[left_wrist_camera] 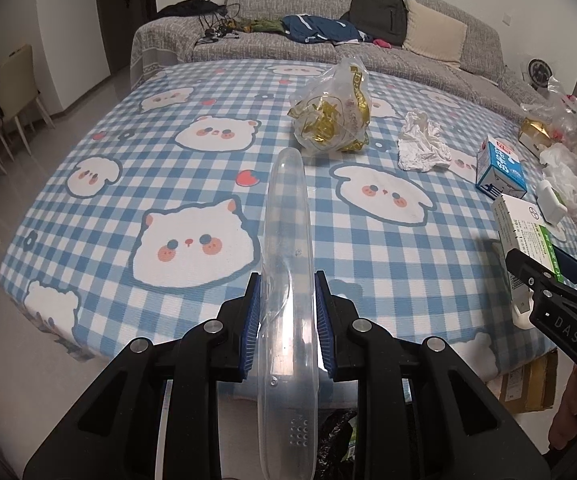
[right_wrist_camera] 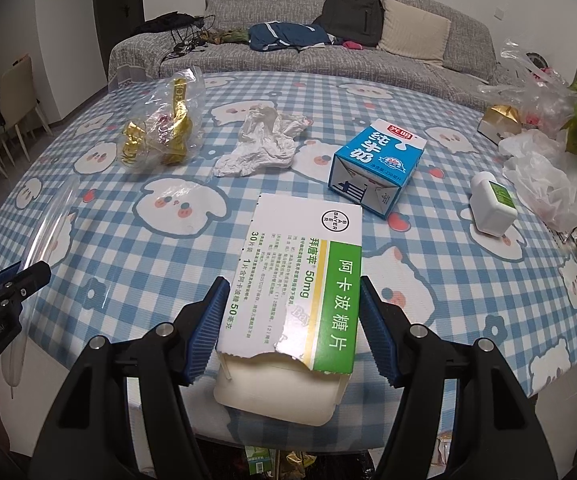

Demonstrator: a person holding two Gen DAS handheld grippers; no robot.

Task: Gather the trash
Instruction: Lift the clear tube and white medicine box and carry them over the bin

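The left gripper [left_wrist_camera: 288,316] is clamped on a clear tray [left_wrist_camera: 288,280], edge-up so the narrow rim fits the pads. The right gripper [right_wrist_camera: 292,320] pinches a pill box [right_wrist_camera: 300,276] across its width. Both hang over the table's [right_wrist_camera: 428,300] near edge, likely bound for a bag below. Beyond the box lie a tissue [right_wrist_camera: 262,142], carton [right_wrist_camera: 376,166] and wrapper bag [right_wrist_camera: 160,132], uncollected.

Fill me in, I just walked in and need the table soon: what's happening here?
A person is clearing trash with two handheld grippers. The left gripper is clamped on a clear plastic lid; the right gripper holds a torn medicine box. Still on the checked tablecloth: a bag of gold wrappers, a crumpled tissue and a milk carton.
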